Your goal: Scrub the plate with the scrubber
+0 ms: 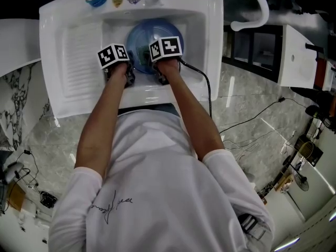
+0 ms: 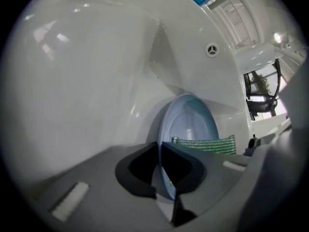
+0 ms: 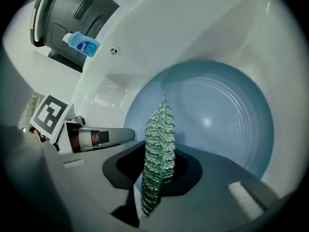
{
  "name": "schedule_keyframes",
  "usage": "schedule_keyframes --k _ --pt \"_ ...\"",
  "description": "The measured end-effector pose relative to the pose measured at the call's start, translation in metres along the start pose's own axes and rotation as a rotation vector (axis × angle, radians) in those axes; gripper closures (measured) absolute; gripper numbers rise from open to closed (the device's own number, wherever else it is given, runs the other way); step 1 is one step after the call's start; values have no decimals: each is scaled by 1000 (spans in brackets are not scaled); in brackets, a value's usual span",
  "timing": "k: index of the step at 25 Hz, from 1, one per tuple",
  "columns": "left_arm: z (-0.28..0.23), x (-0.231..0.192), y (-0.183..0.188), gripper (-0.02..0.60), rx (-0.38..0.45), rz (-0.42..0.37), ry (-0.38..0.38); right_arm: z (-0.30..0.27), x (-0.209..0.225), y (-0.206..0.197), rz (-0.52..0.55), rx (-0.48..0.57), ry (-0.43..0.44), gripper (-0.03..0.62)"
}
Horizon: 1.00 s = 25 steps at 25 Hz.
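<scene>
At the left of the head view, the white sink shows its ribbed drainboard, and both grippers reach into the basin at the upper centre. The left gripper has its jaws clamped on the near rim of the blue plate. In the left gripper view the plate runs edge-on between the pads and stands up inside the basin, leaning toward the far wall. To its right, the green scrubber is pinched between the jaws of the right gripper, thin edge up, in front of the plate's hollow face. From the left gripper view it lies across the lower part of that face, but the pictures do not settle whether it is touching. A bottle of blue liquid stands on the sink ledge at the upper left of the right gripper view.

The scrubbing step looks to be in hand: plate braced, scrubber at its surface. The next move likely calls for pressing the scrubber's broad side onto the face and sweeping it across. The left grip must be firm enough that the rim does not twist or slip.
</scene>
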<state>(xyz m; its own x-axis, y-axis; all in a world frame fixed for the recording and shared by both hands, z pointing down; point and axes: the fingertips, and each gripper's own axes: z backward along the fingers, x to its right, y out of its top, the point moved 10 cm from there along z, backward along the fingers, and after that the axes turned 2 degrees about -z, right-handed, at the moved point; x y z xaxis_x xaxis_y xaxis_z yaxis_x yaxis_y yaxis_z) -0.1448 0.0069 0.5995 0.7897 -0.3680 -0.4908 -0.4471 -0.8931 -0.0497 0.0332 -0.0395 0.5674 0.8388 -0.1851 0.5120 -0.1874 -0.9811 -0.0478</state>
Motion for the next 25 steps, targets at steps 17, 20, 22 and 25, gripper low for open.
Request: schedule_keyframes --k 17,20,22,25 --pt "1 1 2 509 -2 -4 2 12 20 1 36 -18 11 533" --pt "0 1 3 509 -3 -3 0 15 26 2 36 -16 15 533" --pt "0 0 2 509 -3 -2 0 17 29 0 36 -14 17 533" --pt "2 -1 1 509 -3 -1 1 20 33 -2 32 -12 18 533"
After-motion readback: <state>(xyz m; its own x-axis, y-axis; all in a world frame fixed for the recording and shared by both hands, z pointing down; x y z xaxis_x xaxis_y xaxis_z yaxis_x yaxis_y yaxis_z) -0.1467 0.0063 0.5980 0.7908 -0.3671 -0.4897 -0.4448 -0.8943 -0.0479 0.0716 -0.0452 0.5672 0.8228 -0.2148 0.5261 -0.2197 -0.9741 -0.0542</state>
